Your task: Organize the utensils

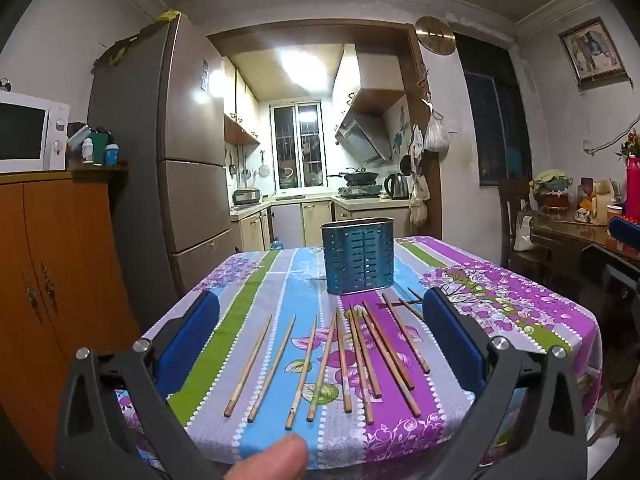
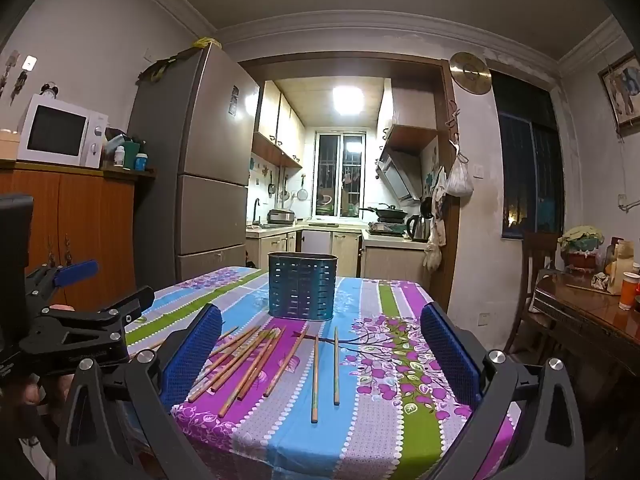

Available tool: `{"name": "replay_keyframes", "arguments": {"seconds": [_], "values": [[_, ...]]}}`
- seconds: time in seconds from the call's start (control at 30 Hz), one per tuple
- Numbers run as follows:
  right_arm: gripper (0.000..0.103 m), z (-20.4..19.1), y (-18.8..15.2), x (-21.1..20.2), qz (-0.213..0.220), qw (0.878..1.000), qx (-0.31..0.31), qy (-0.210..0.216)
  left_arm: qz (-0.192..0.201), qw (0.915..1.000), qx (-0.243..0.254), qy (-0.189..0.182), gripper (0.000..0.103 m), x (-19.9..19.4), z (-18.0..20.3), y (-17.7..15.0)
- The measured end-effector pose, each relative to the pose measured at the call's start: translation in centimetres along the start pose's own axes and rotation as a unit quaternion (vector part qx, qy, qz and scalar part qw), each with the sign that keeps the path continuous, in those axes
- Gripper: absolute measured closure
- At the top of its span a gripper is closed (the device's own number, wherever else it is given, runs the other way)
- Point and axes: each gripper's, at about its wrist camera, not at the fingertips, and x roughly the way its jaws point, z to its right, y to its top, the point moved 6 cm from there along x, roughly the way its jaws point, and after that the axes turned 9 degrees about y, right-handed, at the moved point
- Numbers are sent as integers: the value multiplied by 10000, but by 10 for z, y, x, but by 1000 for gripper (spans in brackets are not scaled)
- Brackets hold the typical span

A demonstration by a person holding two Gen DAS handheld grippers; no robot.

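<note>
Matt wooden chopsticks (image 1: 352,360) on printed cloth (image 1: 256,280) (perforated metal holder (image 1: 358,260) behind).

**Two wrist views aimed across the table at the blue holder**

Both views are taken from the near edge of the table (image 1: 248,276), facing the blue slotted holder (image 1: 357,256) and the kitchen doorway behind it. In the left wrist view the holder is seen slightly right of centre, the chopsticks (image 1: 340,356) fanned just before it. The right wrist view is set further right, so the holder (image 2: 302,285) is seen left of centre. Holder, chopsticks (image 2: 256,356), tablecloth and kitchen are shared.
</note>
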Motion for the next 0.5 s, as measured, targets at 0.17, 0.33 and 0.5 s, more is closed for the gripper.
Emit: {"name": "replay_keyframes", "arguments": {"seconds": [0.17,0.33,0.5], "values": [[3,-2,0,0,21,10000,-83,-26,22,10000,-25,-35,5,1,-3,-4],[3,-8,4,6,-5,10000,-78,1,-108,9999,-9,-36,5,8,-3,-13],[3,-8,0,7,-20,10000,-70,7,-249,9997,0,-81,5,15,-6,-17]]}}
